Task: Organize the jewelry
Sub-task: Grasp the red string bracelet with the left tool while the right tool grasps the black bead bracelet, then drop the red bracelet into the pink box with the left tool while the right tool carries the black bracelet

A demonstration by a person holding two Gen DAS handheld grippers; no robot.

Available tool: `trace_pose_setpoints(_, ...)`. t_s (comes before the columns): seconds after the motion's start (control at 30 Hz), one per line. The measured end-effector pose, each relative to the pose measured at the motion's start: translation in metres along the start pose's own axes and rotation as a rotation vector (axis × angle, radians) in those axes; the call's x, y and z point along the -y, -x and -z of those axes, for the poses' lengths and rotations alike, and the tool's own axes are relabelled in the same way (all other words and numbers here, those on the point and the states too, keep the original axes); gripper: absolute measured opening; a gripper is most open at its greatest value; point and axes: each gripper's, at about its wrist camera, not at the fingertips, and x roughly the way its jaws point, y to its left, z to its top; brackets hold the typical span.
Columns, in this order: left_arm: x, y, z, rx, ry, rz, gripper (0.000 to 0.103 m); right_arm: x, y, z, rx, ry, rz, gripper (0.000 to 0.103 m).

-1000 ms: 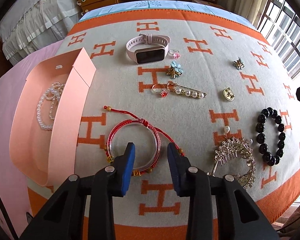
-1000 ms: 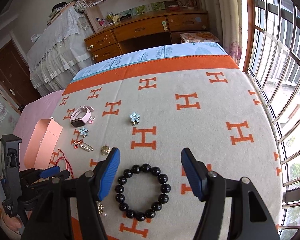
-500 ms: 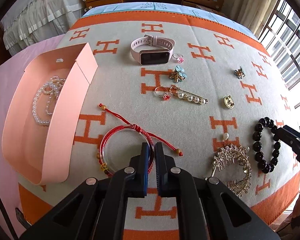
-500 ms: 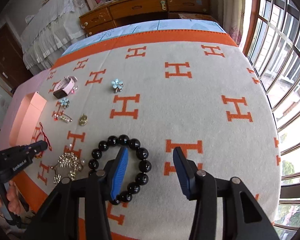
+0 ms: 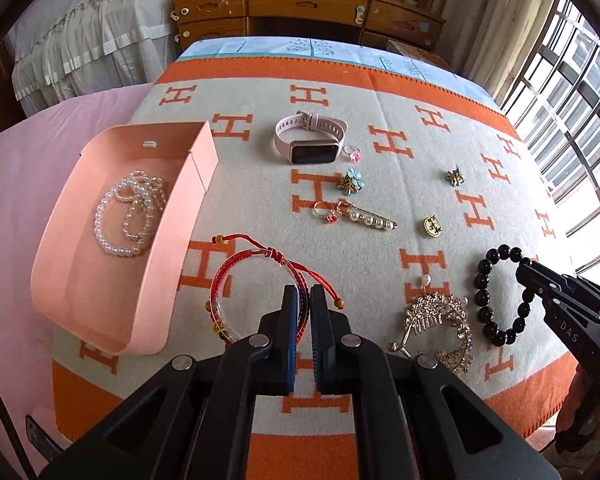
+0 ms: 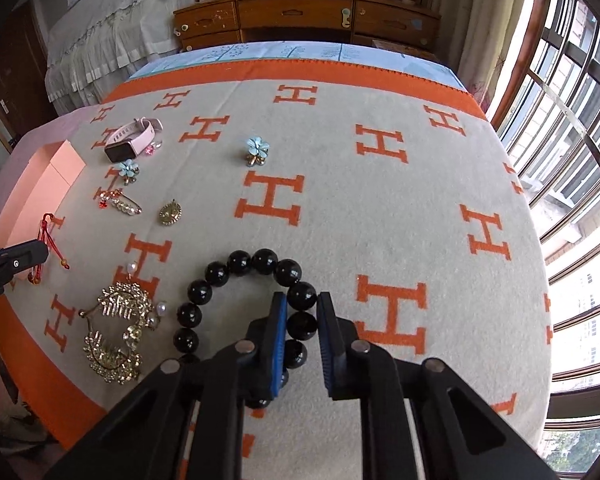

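Red bangle point(image 5: 256, 292) newly raised, tilted.

Both wrist cameras look steeply down along their fingers, close above the blanket point(image 5: 260, 184); both show the watch point(image 5: 308, 142).

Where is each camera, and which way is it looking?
Left wrist view: sits on the left hand-held gripper, looking down its fingers at the red bracelet it pinches; the right hand-held gripper shows at the right edge.
Right wrist view: sits on the right hand-held gripper, looking down at the black bead bracelet between its fingers; the left one shows at the left edge.
Both share the H-patterned blanket, pink watch and pink box.
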Motion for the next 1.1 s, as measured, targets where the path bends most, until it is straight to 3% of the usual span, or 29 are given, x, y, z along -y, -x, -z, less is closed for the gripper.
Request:
trace_pose_setpoints(0.17, -0.02, 0.037, -0.01, 0.071, 0.023, 0.013, 0.004, -0.006, 0.035, -0.014, 0.094, -0.013, -0.024, 0.015)
trace_pose_setpoints(0.47, -0.103, 0.078, -0.053, 0.148, 0.16, -0.01, 0.004, -0.049, 0.092, -0.048, 0.252, 0.052, -0.084, 0.015)
trace_pose_setpoints(0.63, -0.135, 0.057, -0.073, 0.119, 0.2, -0.029, 0.004, -0.082, 0.113, -0.065, 0.299, 0.102, -0.157, 0.015)
trace_pose_setpoints(0.9, -0.154, -0.03, -0.088, -0.029, 0.244, 0.018, 0.004, -0.146, 0.127, -0.084, 0.331, 0.206, -0.22, 0.015)
trace_pose_setpoints(1.03, -0.16, -0.043, -0.086, -0.045, 0.279, 0.052, 0.022, -0.171, 0.126, -0.091, 0.323, 0.246, -0.245, 0.015)
trace_pose_setpoints(1.1, -0.164, -0.034, -0.082, -0.019, 0.283, 0.058, 0.022, -0.182, 0.124, -0.094, 0.316, 0.258, -0.263, 0.015)
